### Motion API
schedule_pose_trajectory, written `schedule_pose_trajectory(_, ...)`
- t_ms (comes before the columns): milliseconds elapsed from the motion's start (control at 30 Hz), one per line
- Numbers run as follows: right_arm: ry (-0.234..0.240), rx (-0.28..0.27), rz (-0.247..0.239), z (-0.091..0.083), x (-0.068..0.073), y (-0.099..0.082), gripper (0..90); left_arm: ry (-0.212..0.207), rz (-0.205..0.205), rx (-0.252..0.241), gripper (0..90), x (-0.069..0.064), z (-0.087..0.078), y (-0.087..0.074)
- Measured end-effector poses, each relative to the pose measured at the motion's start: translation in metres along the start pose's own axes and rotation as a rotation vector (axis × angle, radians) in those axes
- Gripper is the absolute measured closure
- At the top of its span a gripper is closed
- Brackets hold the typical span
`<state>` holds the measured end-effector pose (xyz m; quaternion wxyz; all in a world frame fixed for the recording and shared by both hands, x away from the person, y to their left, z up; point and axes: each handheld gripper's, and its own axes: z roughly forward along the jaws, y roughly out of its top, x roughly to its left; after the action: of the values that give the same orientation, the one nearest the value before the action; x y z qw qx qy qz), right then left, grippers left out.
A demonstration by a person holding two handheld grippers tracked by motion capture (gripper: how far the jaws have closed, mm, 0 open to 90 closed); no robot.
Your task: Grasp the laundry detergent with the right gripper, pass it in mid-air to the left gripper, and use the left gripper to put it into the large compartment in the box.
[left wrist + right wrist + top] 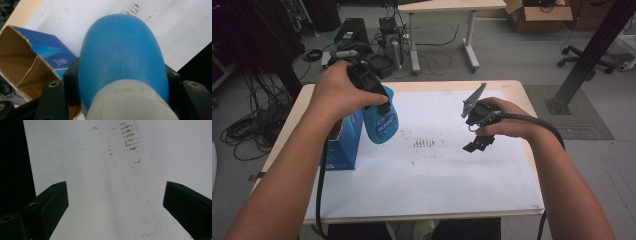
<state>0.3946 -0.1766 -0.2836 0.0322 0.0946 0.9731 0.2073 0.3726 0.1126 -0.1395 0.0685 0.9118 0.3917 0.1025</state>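
Observation:
My left gripper (383, 103) is shut on a blue plastic bottle (381, 123) and holds it in the air over the table's left side. In the left gripper view the black jaws press on both flanks of the blue bottle (122, 50), just past its white neck (130, 100). An open blue carton (344, 145) stands on the table right under and beside the bottle, its brown inside (22, 62) showing. My right gripper (477, 145) hovers above the white sheet (437, 170) on the right, open, with nothing between its jaws (115, 197).
The white sheet covers most of the wooden table (512, 86) and bears brown smudges (424, 144) at its middle. Behind the table are cables (247, 130) on the floor, another desk (447, 6), a cardboard box (537, 15) and a black post (592, 50).

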Motion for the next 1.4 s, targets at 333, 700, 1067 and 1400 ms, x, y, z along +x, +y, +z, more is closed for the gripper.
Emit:
schedule_pose_trajectory(333,0.019,0.03,0.012,0.0,-0.007,0.002,6.9,0.02,-0.16,0.009,38.2,0.03,-0.029,0.0)
schedule_pose_trajectory(700,0.026,0.063,0.005,0.005,-0.012,0.006,7.3,0.015,-0.345,-0.001,38.2,0.058,-0.062,-0.004)
schedule_pose_trajectory(1067,0.042,0.088,-0.004,0.012,-0.015,0.013,7.3,0.042,-0.542,0.011,38.2,0.092,-0.092,-0.019)
schedule_pose_trajectory(1400,0.057,0.094,-0.003,0.017,-0.015,0.019,7.4,0.109,-0.639,0.03,38.1,0.108,-0.103,-0.031)
